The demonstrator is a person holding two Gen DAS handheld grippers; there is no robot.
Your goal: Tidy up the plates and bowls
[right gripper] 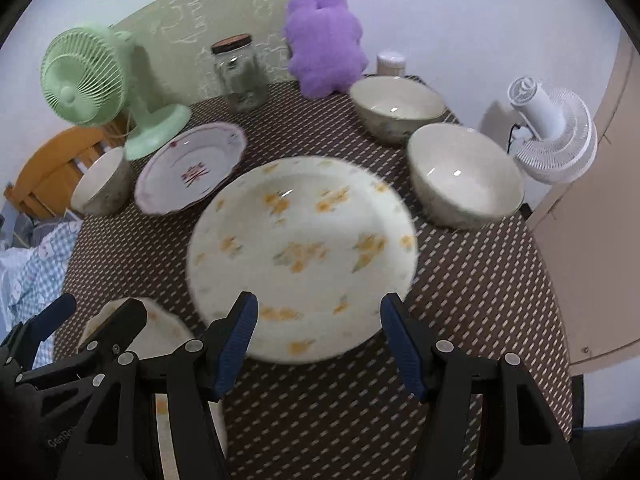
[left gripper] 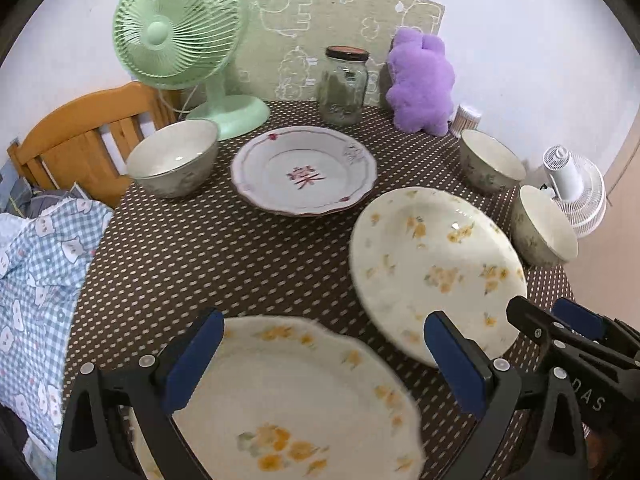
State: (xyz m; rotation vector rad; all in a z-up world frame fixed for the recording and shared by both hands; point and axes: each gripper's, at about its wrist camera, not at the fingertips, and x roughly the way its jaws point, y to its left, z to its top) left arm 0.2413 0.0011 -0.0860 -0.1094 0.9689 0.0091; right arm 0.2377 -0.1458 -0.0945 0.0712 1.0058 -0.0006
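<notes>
My left gripper (left gripper: 324, 364) hangs with its jaws spread wide above the scalloped yellow-flowered plate (left gripper: 288, 396) at the near edge of the dotted tablecloth (left gripper: 224, 248), gripping nothing. My right gripper (right gripper: 320, 340) is parted too, empty, over the near rim of the round yellow-flowered plate (right gripper: 304, 248) just to the right. Farther off sits the red-patterned plate (left gripper: 304, 172), one bowl (left gripper: 172, 160) to its left and two bowls (right gripper: 400, 108) (right gripper: 466, 176) at the far right. These look like glazed ceramic: stiff, weighty, slick and easy to chip. I judge a rim the best hold, pads pinching top and underside, lifted level so nothing slides.
</notes>
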